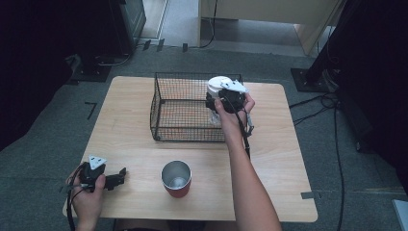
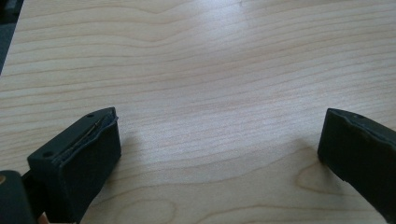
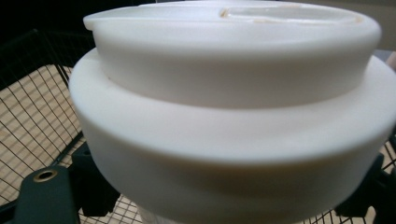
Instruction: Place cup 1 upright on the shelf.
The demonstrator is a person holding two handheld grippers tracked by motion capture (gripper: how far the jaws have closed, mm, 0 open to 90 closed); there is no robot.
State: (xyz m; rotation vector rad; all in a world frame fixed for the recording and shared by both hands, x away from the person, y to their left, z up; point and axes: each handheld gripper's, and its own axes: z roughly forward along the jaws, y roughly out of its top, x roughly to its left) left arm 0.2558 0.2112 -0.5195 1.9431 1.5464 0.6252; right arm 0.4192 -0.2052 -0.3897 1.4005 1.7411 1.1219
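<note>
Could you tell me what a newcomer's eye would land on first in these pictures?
Likely the white lidded cup clamped in the right gripper over the black wire basket. Next, the red metal cup standing open at the table's near edge, with the open left gripper beside it.

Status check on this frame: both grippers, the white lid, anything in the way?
Left gripper open, low over bare table. Right gripper shut on white lid, over the basket. Metal cup at near edge, clear of both.
</note>
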